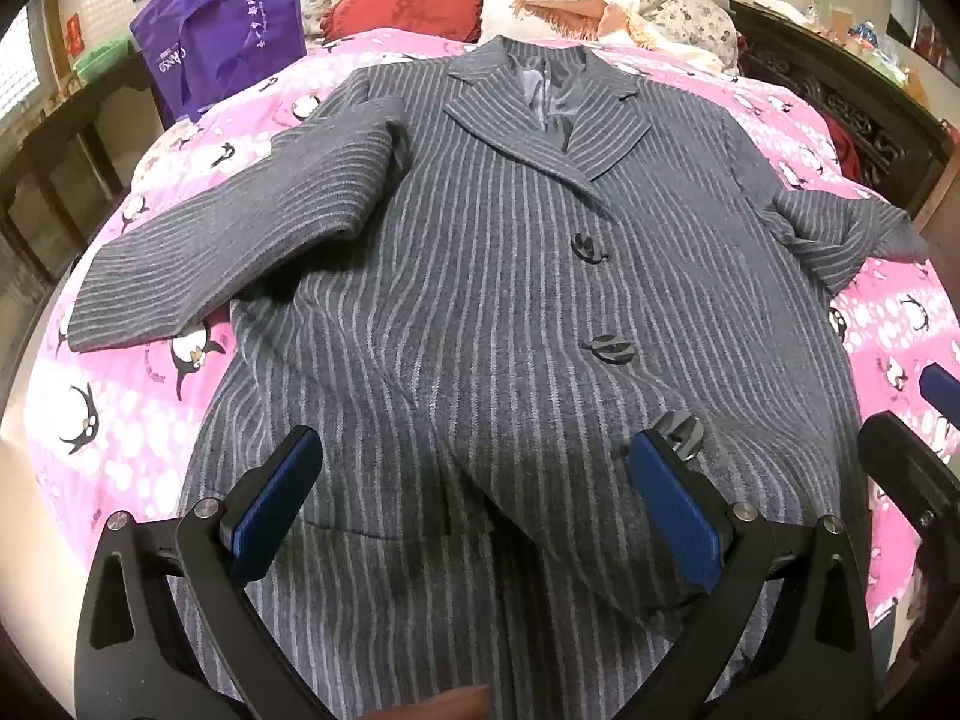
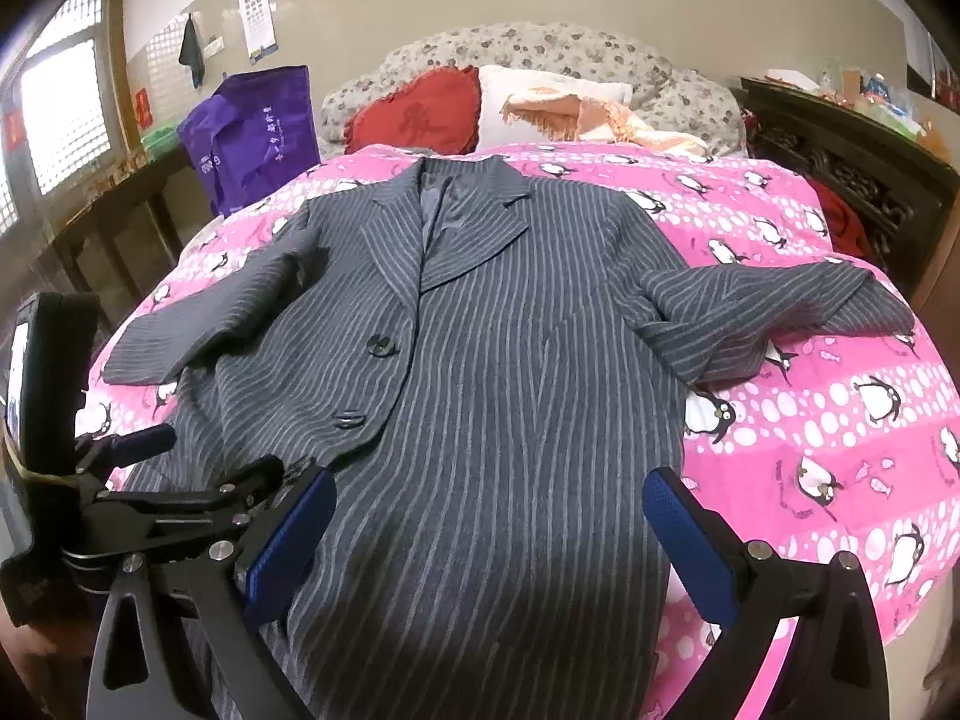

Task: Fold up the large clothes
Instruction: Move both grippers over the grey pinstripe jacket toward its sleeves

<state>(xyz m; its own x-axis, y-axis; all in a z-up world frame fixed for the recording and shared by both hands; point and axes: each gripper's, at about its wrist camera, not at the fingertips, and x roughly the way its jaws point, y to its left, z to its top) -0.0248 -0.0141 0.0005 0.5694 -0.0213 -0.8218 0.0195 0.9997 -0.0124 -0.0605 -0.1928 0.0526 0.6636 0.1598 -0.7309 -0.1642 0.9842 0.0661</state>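
Note:
A grey pinstriped coat (image 1: pixel 480 276) lies face up and buttoned on a pink penguin-print quilt (image 1: pixel 120 420), collar toward the pillows, both sleeves spread sideways. My left gripper (image 1: pixel 474 498) hangs open above the coat's lower front, blue pads wide apart with nothing between them. In the right wrist view the same coat (image 2: pixel 498 372) fills the middle, and my right gripper (image 2: pixel 489 534) stands open above the coat's lower right part near its side edge. The left gripper (image 2: pixel 150 480) shows at that view's left edge. The right sleeve (image 2: pixel 768 312) is creased near its cuff.
A red heart cushion (image 2: pixel 420 114) and a white pillow (image 2: pixel 540 102) lie at the head of the bed. A purple bag (image 2: pixel 252 138) stands at the far left. Dark carved furniture (image 2: pixel 852 180) runs along the right side, a table (image 1: pixel 54 138) along the left.

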